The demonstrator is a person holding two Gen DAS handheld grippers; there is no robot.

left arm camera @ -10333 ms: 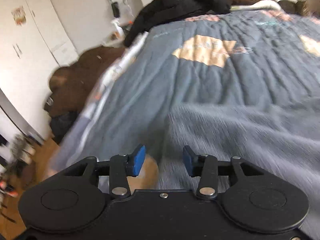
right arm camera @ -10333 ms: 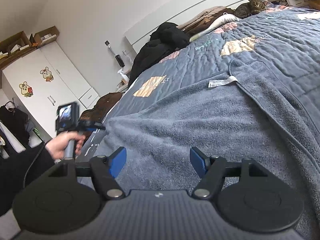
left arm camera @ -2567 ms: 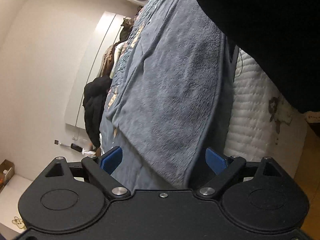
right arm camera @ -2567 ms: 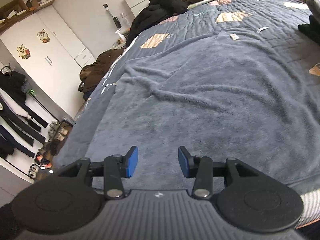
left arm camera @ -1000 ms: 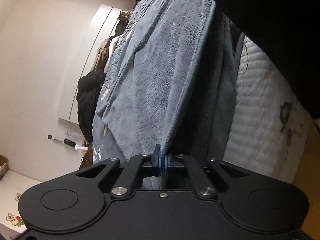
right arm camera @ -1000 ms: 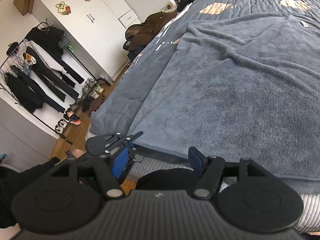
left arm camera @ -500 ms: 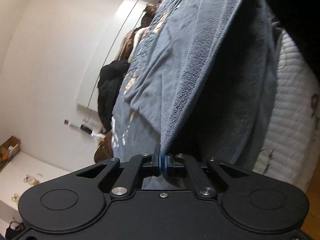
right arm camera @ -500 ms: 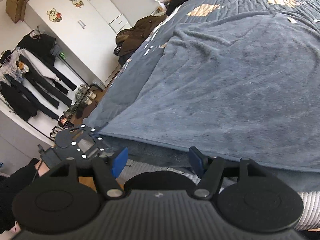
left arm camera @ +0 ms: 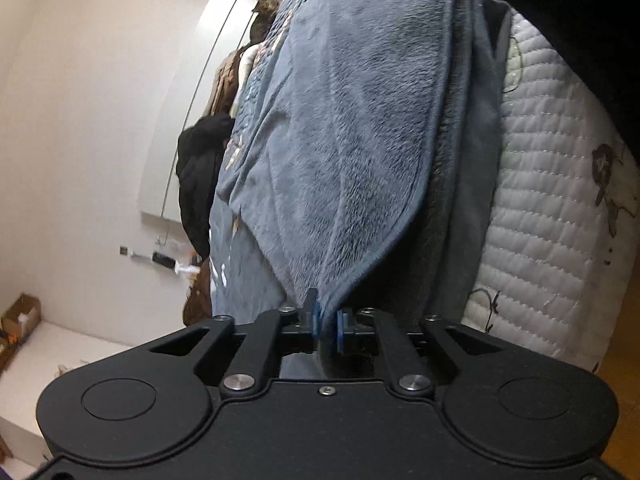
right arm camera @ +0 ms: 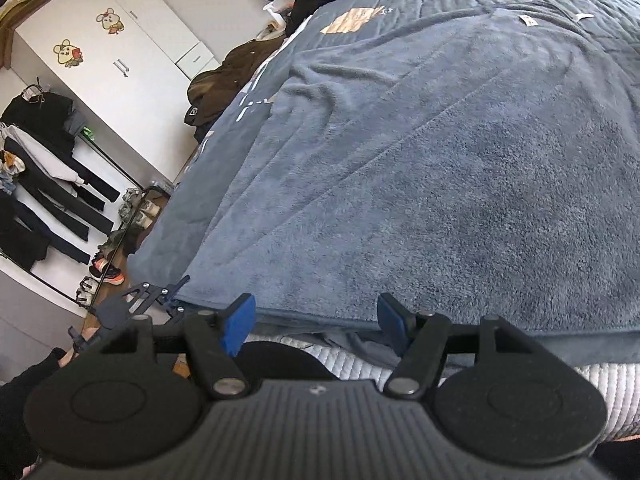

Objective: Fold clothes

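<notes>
Both wrist views (close) share the blanket (left arm camera: 360, 128).

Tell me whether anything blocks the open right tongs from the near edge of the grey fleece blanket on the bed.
Nothing visible does. The right tongs stand open just short of the blanket, whose near edge lies bare between the fingertips. The left tongs, jaws opening, have the blanket's corner between them, off to the side.
</notes>
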